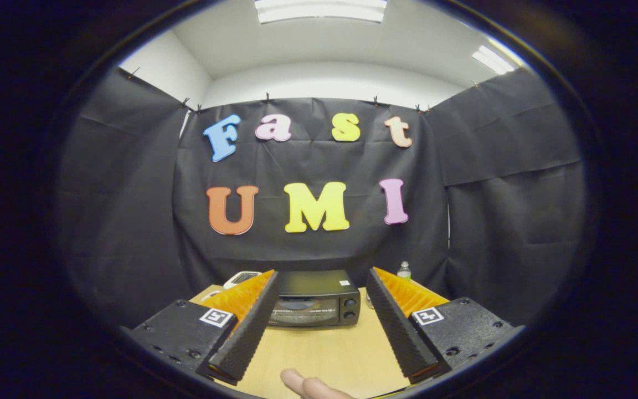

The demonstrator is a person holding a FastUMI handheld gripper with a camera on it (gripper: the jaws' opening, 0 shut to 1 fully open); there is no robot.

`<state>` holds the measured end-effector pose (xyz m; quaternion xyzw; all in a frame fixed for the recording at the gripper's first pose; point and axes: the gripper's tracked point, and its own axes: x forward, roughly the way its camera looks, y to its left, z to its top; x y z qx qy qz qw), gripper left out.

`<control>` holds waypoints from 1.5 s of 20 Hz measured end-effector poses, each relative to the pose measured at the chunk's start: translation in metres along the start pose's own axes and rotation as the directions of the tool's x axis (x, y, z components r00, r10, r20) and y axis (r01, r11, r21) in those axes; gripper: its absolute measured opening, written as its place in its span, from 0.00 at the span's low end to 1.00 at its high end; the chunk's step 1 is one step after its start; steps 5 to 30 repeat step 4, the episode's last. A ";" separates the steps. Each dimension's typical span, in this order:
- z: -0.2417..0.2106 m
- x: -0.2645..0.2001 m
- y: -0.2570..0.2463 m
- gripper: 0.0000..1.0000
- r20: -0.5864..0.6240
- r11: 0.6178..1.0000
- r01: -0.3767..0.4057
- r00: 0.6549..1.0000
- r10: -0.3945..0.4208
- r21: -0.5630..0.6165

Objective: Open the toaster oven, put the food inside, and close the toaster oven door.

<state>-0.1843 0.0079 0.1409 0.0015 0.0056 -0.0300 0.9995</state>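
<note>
We hold the claw point(322, 277) released, its two fingers point(250, 324) spread wide with nothing between them but bare wood, and raised above the near part of the surface point(324, 349). Between and beyond the fingertips, toward the far edge of the surface, sits the toaster oven point(315, 299), a dark box facing us. Its glass door point(302, 311) stands upright and appears closed, and two round knobs point(350, 308) are stacked one above the other on the panel just beside the door. A small pale label sits on the oven's top near its corner.

Beside the oven, partly hidden behind one finger, we see a small white device point(241, 277) lying on the surface; we cannot tell what it is. On the other side, behind the other finger, a clear plastic bottle point(404, 270) with a pale cap stands upright, apart from the oven.

Near us, between the bases of the fingers, part of a person's hand point(310, 387) shows low over the wood.
</note>
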 end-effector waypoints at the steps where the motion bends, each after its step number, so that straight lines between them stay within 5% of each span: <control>1: 0.009 -0.007 0.002 1.00 -0.004 1.000 -0.003 1.000 0.003 -0.008; 4: 0.044 -0.033 0.007 1.00 0.001 1.000 -0.005 1.000 0.005 -0.024; 30: 0.044 -0.033 0.007 1.00 0.001 1.000 -0.005 1.000 0.005 -0.024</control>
